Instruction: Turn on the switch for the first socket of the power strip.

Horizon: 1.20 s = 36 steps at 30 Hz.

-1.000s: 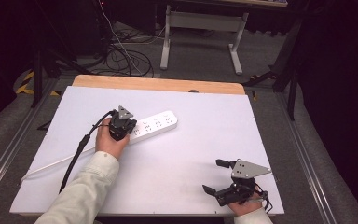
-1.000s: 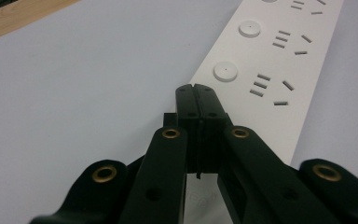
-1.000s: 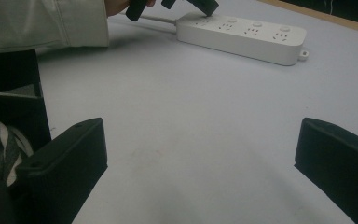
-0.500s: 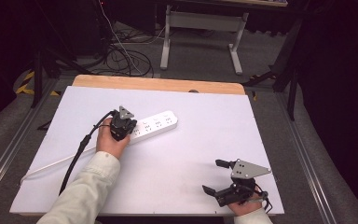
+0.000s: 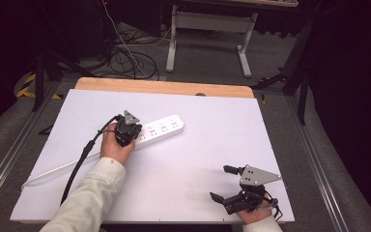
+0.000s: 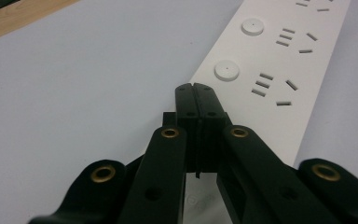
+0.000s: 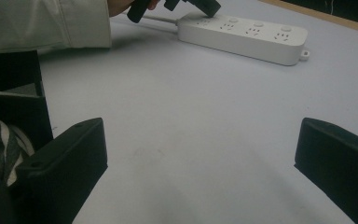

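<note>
Two grippers, one near enough: my left gripper (image 6: pixel 194 88), jaws pressed together and empty, rests its tips on the cord end of the long white plastic power strip (image 5: pixel 160 131). I see its length running away up-right. My right gripper (image 5: pixel 224 182) waits wide, well apart.

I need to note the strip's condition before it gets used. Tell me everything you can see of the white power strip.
The power strip is a long white bar that looks like plastic, lying flat and aslant on the white table. Its top carries socket slots with round buttons; no plugs are in. A white cable leaves its near end. The shut left tool is over that end.
</note>
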### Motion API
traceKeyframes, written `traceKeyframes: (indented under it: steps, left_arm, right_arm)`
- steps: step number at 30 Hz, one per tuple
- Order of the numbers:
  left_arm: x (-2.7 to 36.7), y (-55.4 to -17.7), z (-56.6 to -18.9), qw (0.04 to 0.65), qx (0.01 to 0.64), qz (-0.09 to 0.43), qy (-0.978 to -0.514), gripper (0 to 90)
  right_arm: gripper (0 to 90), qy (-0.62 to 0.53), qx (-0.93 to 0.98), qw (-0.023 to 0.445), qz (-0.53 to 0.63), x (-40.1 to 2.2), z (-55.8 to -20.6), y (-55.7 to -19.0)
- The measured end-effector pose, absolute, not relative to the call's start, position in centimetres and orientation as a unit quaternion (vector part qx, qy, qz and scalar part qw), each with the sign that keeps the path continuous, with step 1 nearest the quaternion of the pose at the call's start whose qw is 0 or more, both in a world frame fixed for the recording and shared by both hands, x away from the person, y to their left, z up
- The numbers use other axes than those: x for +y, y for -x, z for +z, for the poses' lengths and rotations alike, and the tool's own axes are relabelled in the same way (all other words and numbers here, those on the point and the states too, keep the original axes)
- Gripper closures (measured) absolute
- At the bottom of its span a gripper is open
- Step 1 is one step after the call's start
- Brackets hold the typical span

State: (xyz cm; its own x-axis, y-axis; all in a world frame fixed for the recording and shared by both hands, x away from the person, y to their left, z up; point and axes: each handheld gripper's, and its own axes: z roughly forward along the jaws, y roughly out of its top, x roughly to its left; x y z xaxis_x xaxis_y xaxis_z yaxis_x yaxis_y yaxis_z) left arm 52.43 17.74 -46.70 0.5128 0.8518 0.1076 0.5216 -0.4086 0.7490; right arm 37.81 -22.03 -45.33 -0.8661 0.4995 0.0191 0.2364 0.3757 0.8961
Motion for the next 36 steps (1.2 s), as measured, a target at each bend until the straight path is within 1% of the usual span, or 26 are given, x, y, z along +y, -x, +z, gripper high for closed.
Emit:
traceKeyframes:
  steps: [4,8,11,15,20,23,25,27,32,36]
  left_arm:
    - [17.9,-52.3,-46.9,0.346,0.434,0.242,-0.796,90.0]
    - [17.7,-52.3,-46.9,0.339,0.429,0.252,-0.799,90.0]
    - [17.8,-52.3,-46.8,0.339,0.433,0.246,-0.798,90.0]
    - [17.7,-52.3,-46.9,0.336,0.428,0.252,-0.8,90.0]
    - [18.0,-52.4,-46.9,0.346,0.437,0.235,-0.797,90.0]
    - [17.7,-52.4,-46.7,0.337,0.435,0.24,-0.8,90.0]
    - [17.6,-52.4,-46.3,0.324,0.431,0.24,-0.807,90.0]
    - [18.0,-52.5,-45.7,0.321,0.438,0.216,-0.811,90.0]
    - [19.0,-52.0,-44.4,0.346,0.434,0.218,-0.803,90.0]
    - [18.9,-51.4,-43.5,0.358,0.426,0.218,-0.802,90.0]
  right_arm:
    - [2.7,-0.225,0.819,0.128,0.512,-22.1,-45.3,-37.8]
    - [2.7,-0.224,0.82,0.128,0.511,-22.0,-45.4,-37.8]
    - [2.7,-0.224,0.82,0.129,0.511,-22.0,-45.4,-37.7]
    - [2.7,-0.225,0.82,0.128,0.511,-22.0,-45.4,-37.7]
    - [2.7,-0.224,0.822,0.126,0.509,-22.0,-45.4,-37.8]
    - [2.7,-0.223,0.822,0.127,0.509,-22.0,-45.4,-37.8]
    - [2.7,-0.224,0.821,0.128,0.51,-22.0,-45.4,-37.8]
    - [2.7,-0.226,0.82,0.127,0.511,-22.0,-45.4,-37.9]
    - [2.7,-0.228,0.819,0.128,0.511,-22.0,-45.4,-37.9]
    - [2.7,-0.228,0.819,0.128,0.51,-22.0,-45.4,-37.8]
